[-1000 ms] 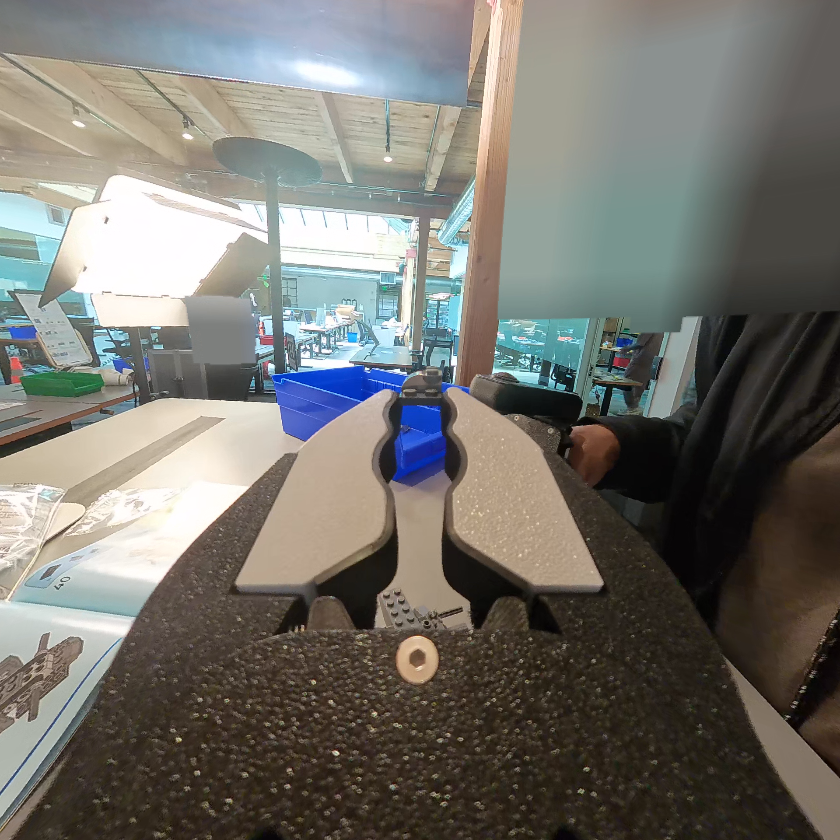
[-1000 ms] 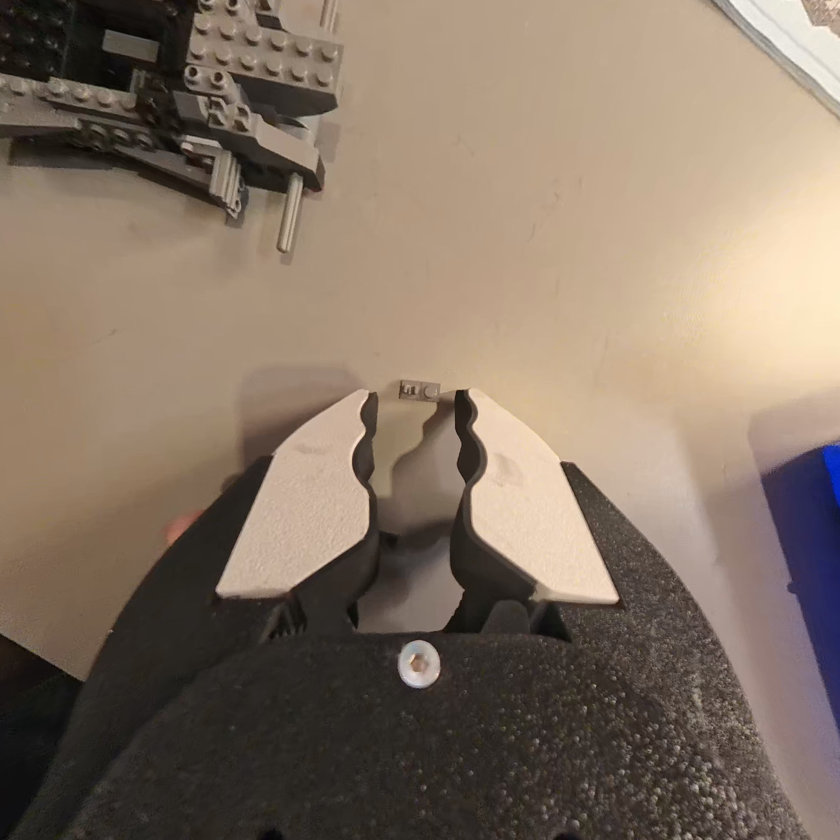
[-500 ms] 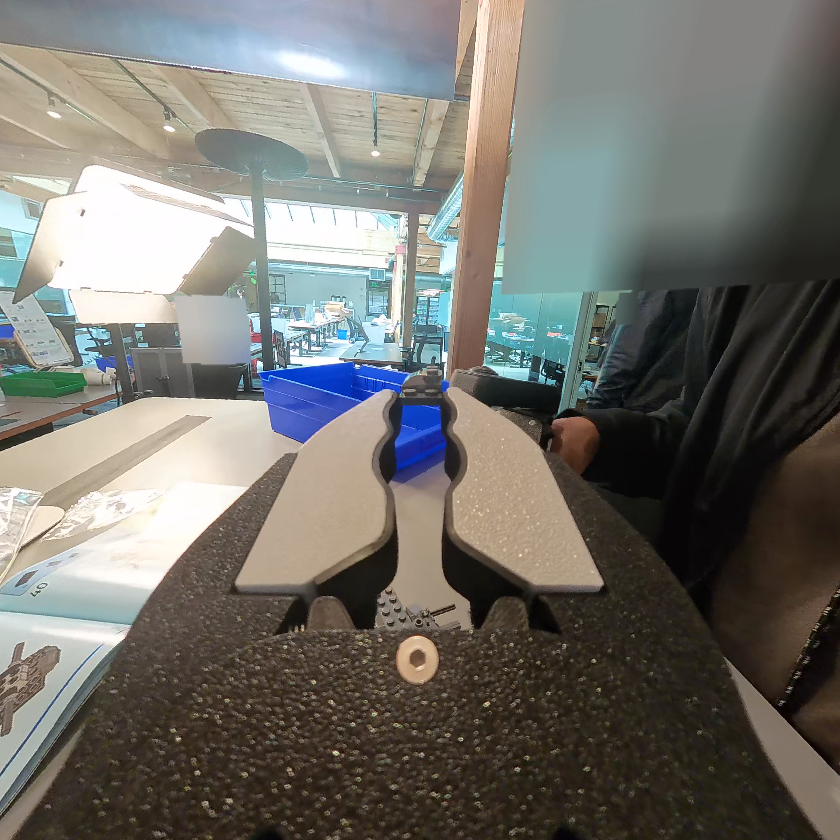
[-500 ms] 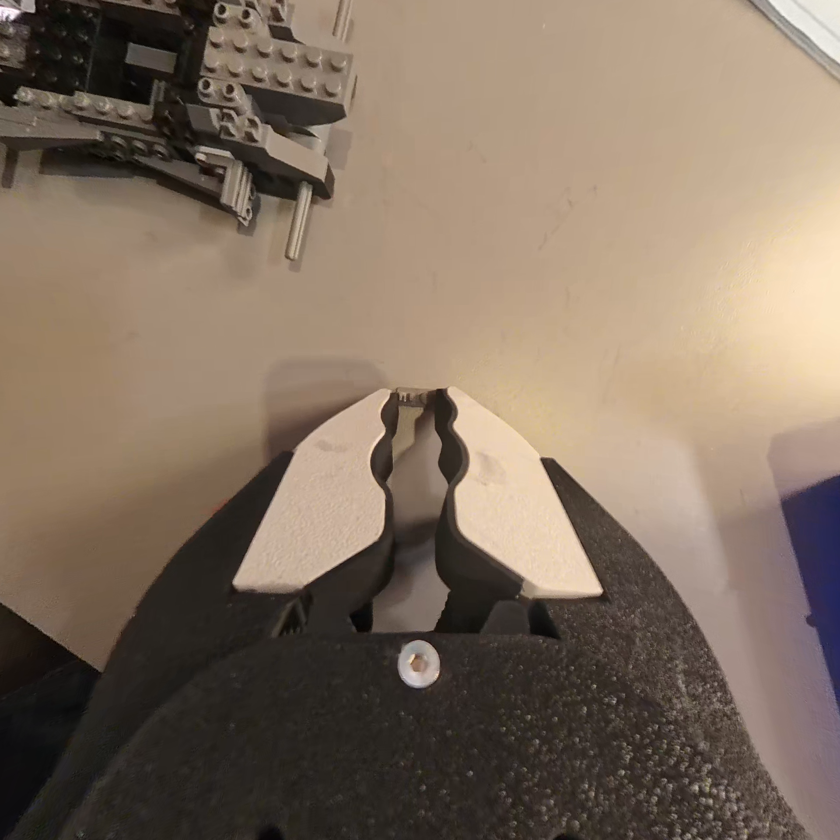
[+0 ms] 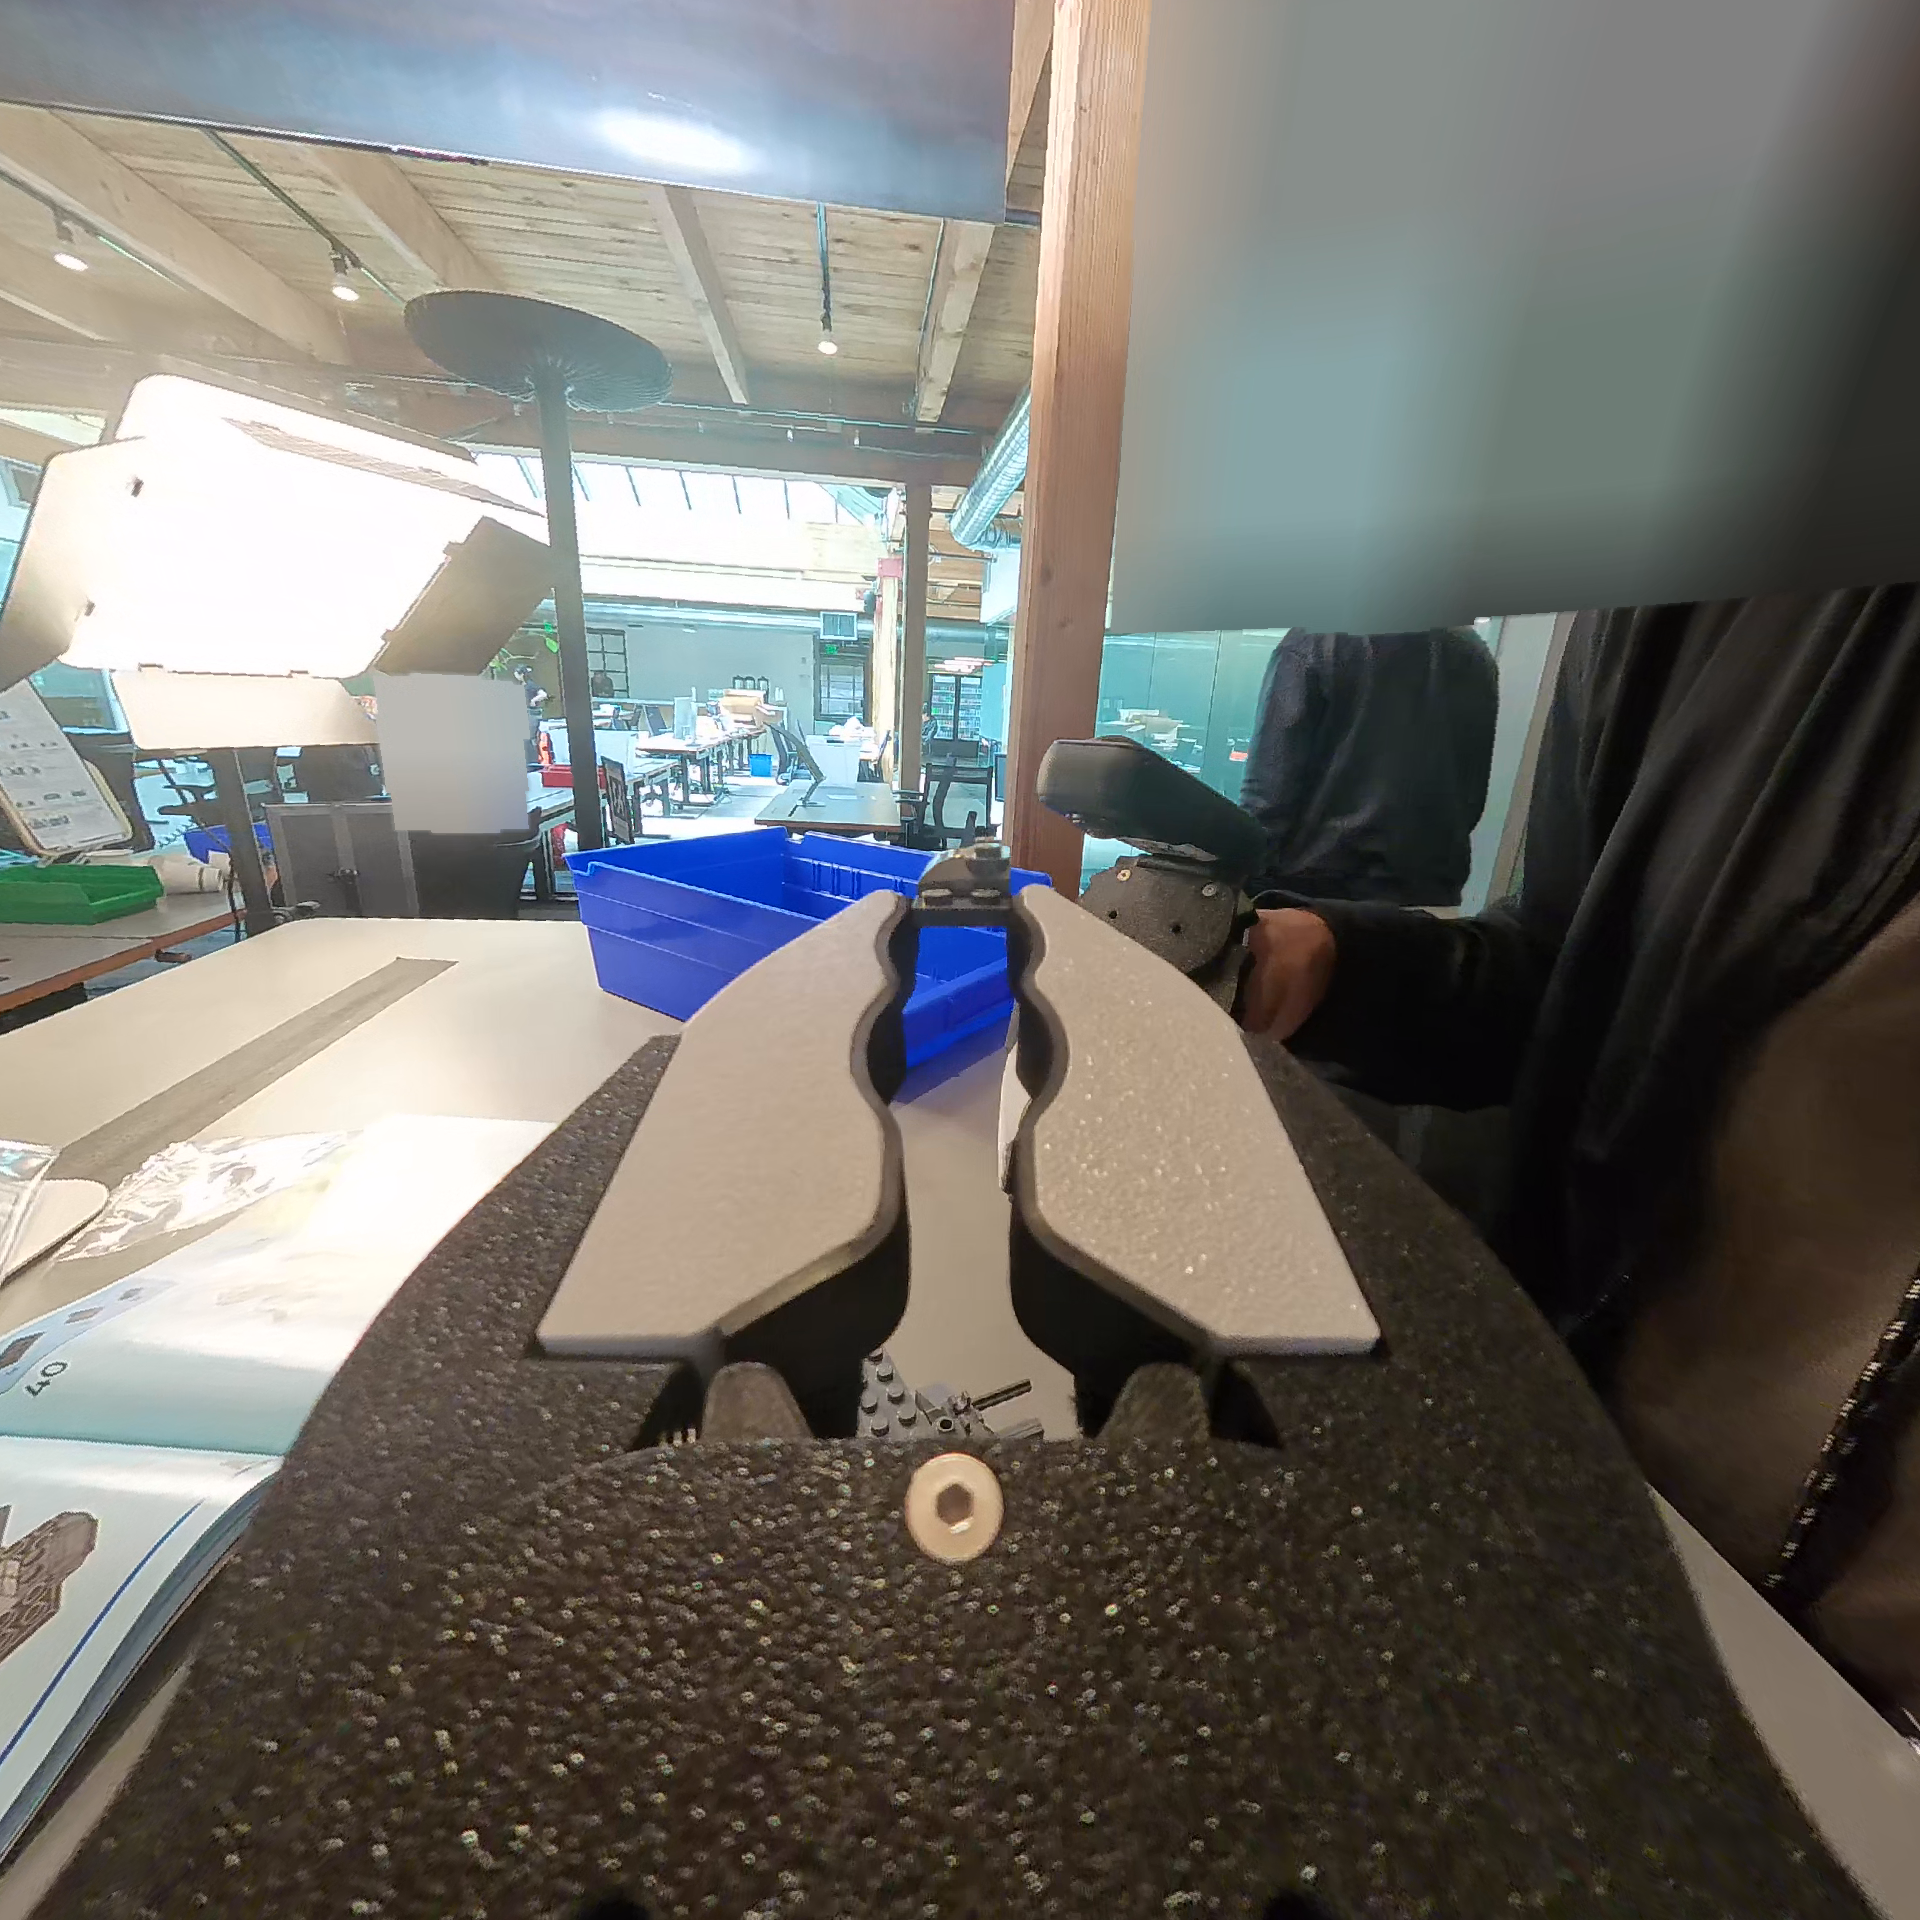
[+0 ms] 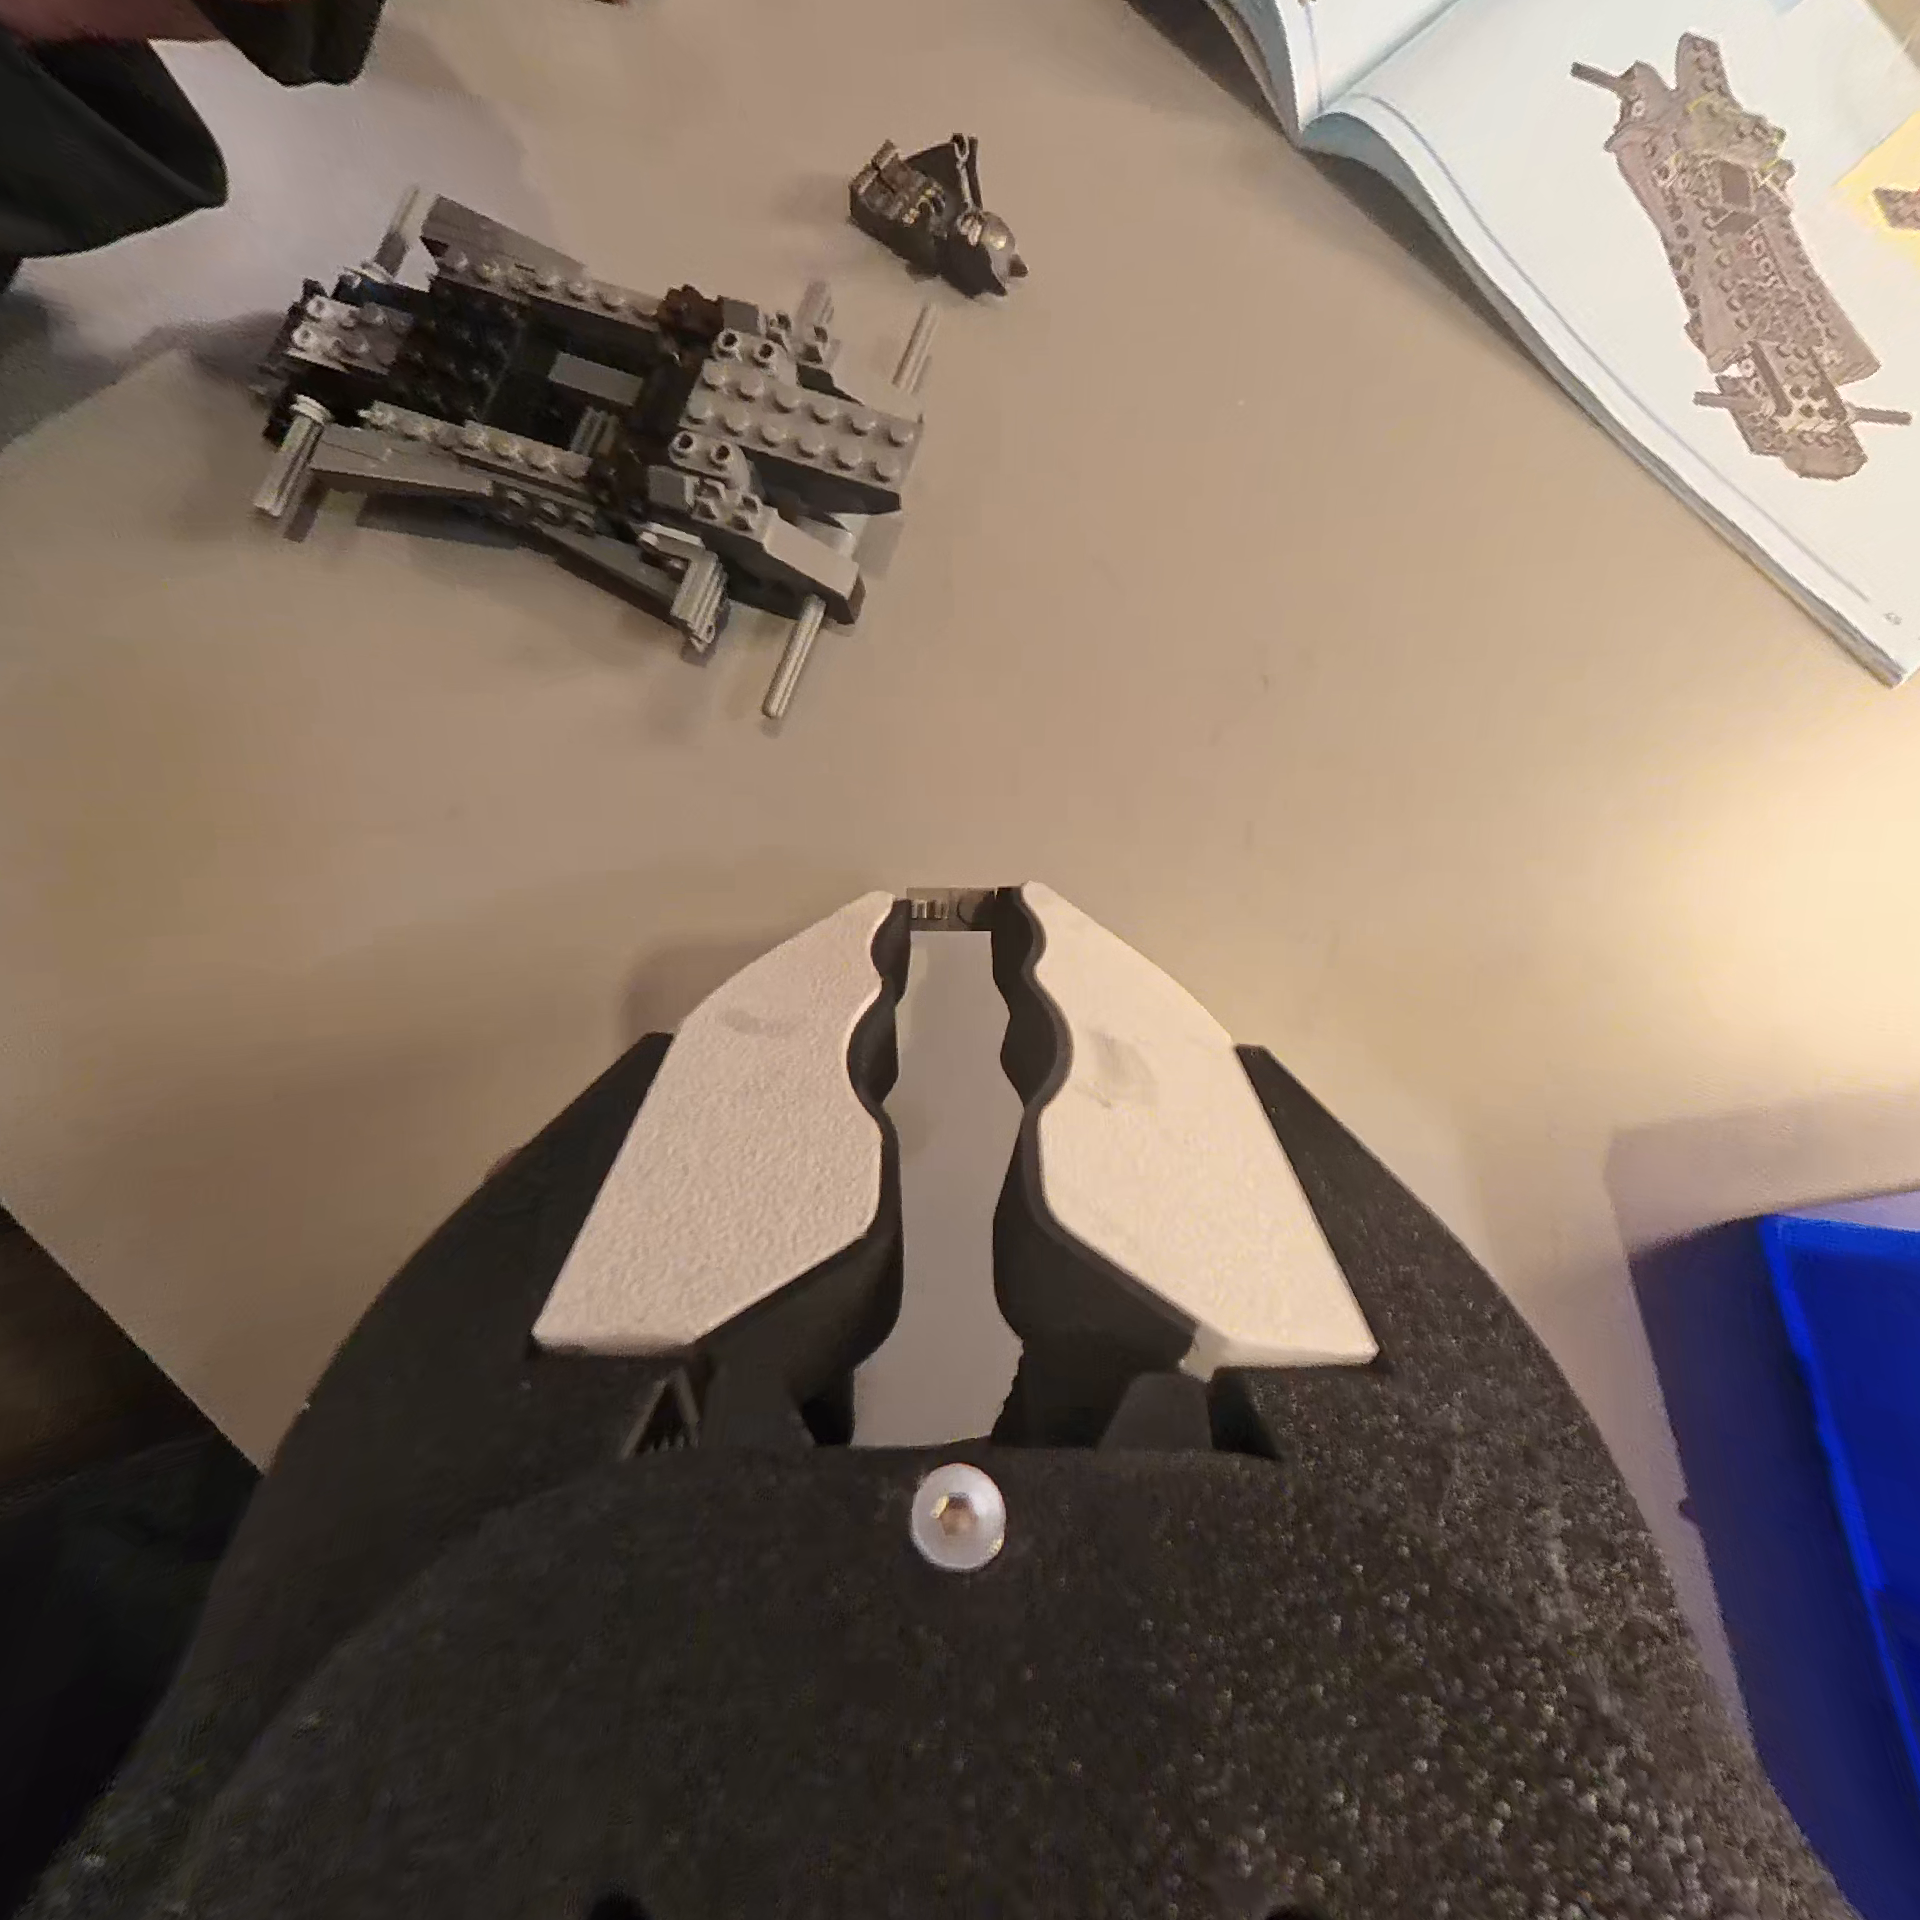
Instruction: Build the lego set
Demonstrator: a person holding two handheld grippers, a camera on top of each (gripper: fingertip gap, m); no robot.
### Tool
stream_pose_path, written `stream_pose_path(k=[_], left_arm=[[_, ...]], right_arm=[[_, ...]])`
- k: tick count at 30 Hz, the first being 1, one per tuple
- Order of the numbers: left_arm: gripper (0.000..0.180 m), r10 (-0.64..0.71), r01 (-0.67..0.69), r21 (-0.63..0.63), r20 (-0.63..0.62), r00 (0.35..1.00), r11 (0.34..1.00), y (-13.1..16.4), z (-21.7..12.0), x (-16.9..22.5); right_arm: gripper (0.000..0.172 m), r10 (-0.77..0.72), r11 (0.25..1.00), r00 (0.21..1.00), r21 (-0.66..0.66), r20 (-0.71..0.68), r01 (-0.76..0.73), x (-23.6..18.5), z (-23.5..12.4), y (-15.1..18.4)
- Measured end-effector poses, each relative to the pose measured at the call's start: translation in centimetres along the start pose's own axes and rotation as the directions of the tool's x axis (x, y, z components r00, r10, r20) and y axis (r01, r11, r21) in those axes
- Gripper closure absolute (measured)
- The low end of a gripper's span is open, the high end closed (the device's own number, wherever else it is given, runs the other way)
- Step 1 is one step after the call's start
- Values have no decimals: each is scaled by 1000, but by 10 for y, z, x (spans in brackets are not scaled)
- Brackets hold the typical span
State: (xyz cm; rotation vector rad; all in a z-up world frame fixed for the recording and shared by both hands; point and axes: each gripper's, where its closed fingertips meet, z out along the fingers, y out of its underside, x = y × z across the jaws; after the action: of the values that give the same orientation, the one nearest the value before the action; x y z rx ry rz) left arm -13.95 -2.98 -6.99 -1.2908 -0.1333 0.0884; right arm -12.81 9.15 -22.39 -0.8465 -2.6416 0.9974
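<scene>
- The right gripper [image 6: 954,906] looks steeply down at the beige table [image 6: 1299,675], its jaws narrow and pinched on a small light grey plate piece [image 6: 948,907] at the very tips; the piece lies crosswise between the fingertips, long axis left to right.
- The left gripper [image 5: 961,914] is held roughly level above the table, jaws narrow and clamped on a small dark grey brick assembly [image 5: 964,883], which spans the tips crosswise with its studs up.
- Bare tabletop lies ahead of the right gripper's tips.
- Farther off to the left lies a grey brick model [image 6: 582,436], long axis running left to right; beyond it sits a small dark sub-assembly [image 6: 935,218].
- An open instruction booklet [image 6: 1621,312] lies at the far right edge.
- A blue bin [image 5: 769,925] stands behind the left gripper's tips, near the table edge.
</scene>
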Motion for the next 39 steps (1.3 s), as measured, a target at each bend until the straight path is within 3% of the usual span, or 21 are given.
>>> stream_pose_path(k=[14, 20, 24, 30, 39], left_arm=[[164, 10, -10, 1, -7, 1000, 1000, 0, 0, 1], [164, 42, -43, -67, -16, 999, 997, 13, 4, 3], [164, 68, -70, -96, -25, 997, 993, 19, 7, 6], [164, 72, -74, -83, -27, 997, 994, 16, 6, 7], [164, 67, -69, -67, -33, 997, 995, 13, 4, 7]], right_arm=[[156, -40, 998, 999, 42, 34, 38, -6, 0, -15], [156, -331, 914, 939, 278, 93, 295, -22, -43, -109], [156, -479, 848, 865, 335, 153, 410, -44, -62, -152], [156, -589, 797, 792, 277, 159, 537, -56, -52, -160], [156, -586, 804, 789, 259, 186, 536, -60, -46, -164]])
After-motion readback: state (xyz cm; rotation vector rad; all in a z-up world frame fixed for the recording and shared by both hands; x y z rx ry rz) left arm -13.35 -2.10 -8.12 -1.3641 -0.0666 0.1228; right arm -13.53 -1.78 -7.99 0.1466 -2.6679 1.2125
